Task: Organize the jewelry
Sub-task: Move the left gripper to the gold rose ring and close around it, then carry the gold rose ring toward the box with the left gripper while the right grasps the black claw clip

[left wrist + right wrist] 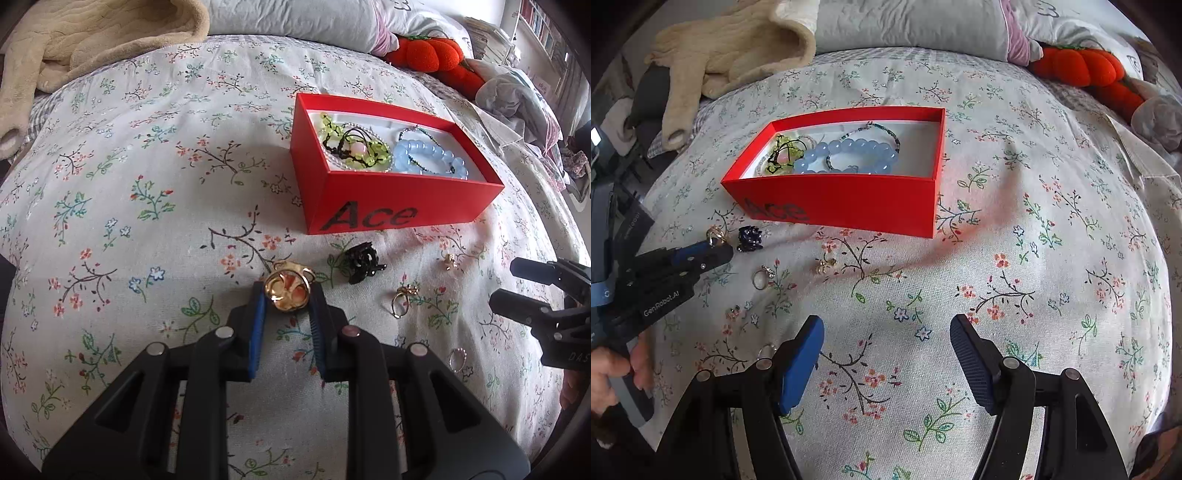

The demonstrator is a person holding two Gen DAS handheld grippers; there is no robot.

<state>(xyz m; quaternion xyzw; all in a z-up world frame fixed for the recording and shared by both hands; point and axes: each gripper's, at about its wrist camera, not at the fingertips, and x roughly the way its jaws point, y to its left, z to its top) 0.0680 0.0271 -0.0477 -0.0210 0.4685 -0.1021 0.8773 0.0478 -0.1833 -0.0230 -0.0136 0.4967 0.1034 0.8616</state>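
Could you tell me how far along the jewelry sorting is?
Done: bracelets lie in the red box. In hand: the left gripper is closed on a large gold ring. Left: three small rings and a black hair claw on the bedspread.

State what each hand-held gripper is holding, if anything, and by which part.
The left hand-held gripper is shut on the large gold ring, pads against its opposite sides. The right hand-held gripper is open, holding nothing.

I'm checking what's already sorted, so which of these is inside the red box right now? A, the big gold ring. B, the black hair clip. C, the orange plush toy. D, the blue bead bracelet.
D: the blue bead bracelet lies inside the red box, while the black hair clip sits outside on the bedspread.
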